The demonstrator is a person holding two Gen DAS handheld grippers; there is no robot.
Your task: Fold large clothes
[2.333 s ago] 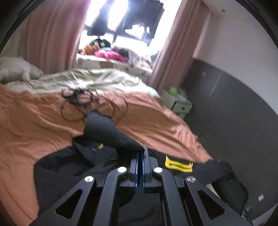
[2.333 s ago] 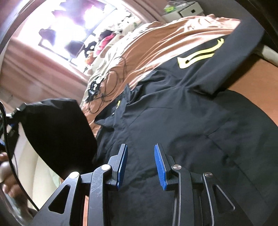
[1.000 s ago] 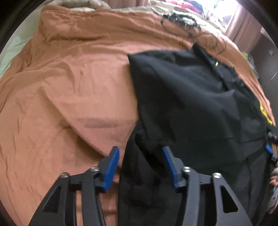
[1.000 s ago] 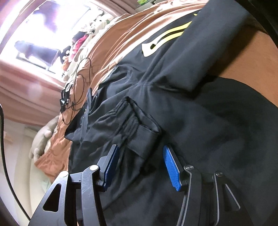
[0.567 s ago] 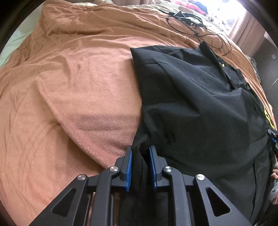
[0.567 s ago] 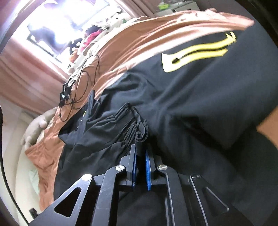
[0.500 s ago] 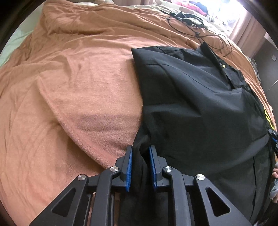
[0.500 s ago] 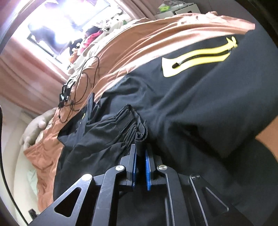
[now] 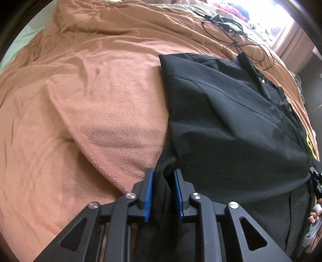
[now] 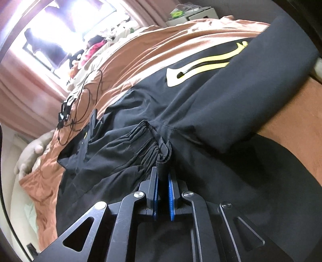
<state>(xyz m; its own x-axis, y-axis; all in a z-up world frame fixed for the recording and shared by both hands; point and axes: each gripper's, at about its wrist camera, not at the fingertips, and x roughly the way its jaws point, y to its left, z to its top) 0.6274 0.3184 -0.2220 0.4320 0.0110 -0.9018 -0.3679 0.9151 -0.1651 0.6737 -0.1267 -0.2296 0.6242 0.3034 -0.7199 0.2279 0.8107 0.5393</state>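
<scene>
A large black jacket [image 9: 231,125] with yellow markings [image 10: 203,62] lies spread on an orange-brown blanket [image 9: 90,90]. Its left sleeve is folded across the body. My left gripper [image 9: 163,173] is shut on the jacket's left side edge near the hem. My right gripper [image 10: 162,171] is shut on the gathered cuff [image 10: 161,155] of the folded sleeve, over the jacket's middle. The other sleeve [image 10: 251,96] lies stretched out to the right.
Black cables [image 9: 227,20] lie on the blanket beyond the collar; they also show in the right wrist view [image 10: 80,112]. A plush toy [image 10: 32,153] sits at the blanket's far left. A white nightstand [image 10: 193,16], pink curtains and a bright window lie beyond the bed.
Both grippers closed on the jacket: the left on the side edge, the right on the sleeve cuff. In the last half second the view barely shifted.
</scene>
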